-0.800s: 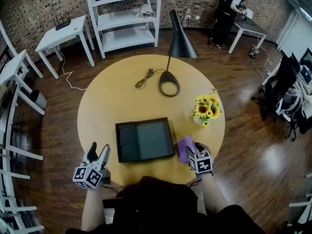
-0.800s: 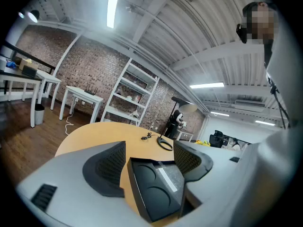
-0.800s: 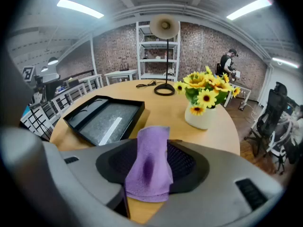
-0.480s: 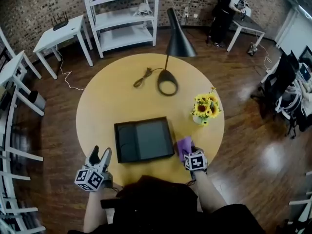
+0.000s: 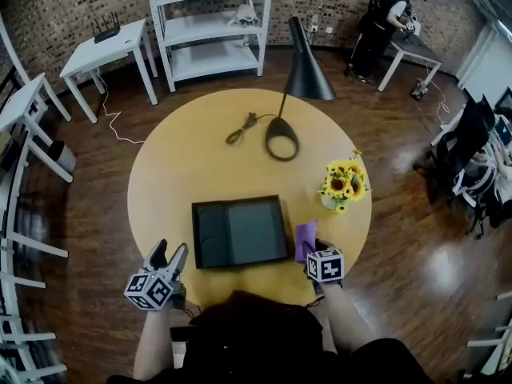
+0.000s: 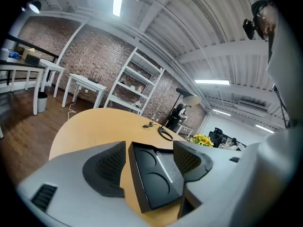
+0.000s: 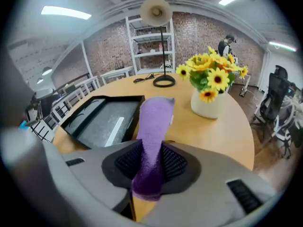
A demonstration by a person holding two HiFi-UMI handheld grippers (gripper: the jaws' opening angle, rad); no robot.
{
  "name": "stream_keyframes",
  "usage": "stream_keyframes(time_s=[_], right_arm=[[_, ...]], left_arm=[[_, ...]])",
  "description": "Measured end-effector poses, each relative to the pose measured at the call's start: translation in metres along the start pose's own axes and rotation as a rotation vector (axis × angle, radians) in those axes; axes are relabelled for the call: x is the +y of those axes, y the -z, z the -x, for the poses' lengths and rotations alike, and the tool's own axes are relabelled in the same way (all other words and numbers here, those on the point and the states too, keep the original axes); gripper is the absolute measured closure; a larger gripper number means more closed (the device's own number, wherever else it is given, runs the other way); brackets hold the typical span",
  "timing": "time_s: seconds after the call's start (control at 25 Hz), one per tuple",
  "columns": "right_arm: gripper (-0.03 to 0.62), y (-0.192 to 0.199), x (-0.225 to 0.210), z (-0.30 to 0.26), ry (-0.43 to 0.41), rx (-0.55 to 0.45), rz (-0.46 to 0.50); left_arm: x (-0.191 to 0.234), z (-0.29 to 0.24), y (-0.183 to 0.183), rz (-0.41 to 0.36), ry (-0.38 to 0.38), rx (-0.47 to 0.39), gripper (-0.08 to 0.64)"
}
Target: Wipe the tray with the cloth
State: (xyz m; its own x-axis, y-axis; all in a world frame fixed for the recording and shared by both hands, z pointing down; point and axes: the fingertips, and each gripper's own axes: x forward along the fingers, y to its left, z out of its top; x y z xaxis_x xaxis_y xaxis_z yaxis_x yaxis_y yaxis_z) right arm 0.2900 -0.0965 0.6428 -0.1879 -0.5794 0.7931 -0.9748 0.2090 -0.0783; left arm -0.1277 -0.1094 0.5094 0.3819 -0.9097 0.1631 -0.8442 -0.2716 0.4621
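We angle the right gripper point(image 5: 314, 250) down at lower right, clenching the purple cloth point(image 5: 304, 238). The left gripper point(image 5: 170, 251), lower left, lies level, jaws released.

The left gripper point(image 5: 170, 251) is held out nearly level, jaws spread wide and gripping nothing — the right gripper point(image 5: 312, 249) tips steeply downward, its jaws clamped on the purple cloth point(image 5: 303, 235).

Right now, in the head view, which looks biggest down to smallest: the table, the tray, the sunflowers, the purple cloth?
1. table
2. tray
3. sunflowers
4. purple cloth, partly hidden by the right gripper
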Motion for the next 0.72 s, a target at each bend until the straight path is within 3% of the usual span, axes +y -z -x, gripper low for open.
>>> stream_keyframes(time_s=[0.36, 0.56, 0.72], right_arm=[[0.491, -0.097, 0.071, 0.01, -0.134, -0.18, 0.076], [0.491, -0.111, 0.132, -0.012, -0.23, -0.148, 0.159], [0.491, -0.11, 0.176, -0.048, -0.254, -0.072, 0.205]], left_arm=[[0.005, -0.026, 0.039, 0.009, 0.045, 0.154, 0.253], [-0.002, -0.042, 0.064, -0.001, 0.092, 0.253, 0.262], [-0.011, -0.05, 0.082, -0.027, 0.141, 0.335, 0.292]])
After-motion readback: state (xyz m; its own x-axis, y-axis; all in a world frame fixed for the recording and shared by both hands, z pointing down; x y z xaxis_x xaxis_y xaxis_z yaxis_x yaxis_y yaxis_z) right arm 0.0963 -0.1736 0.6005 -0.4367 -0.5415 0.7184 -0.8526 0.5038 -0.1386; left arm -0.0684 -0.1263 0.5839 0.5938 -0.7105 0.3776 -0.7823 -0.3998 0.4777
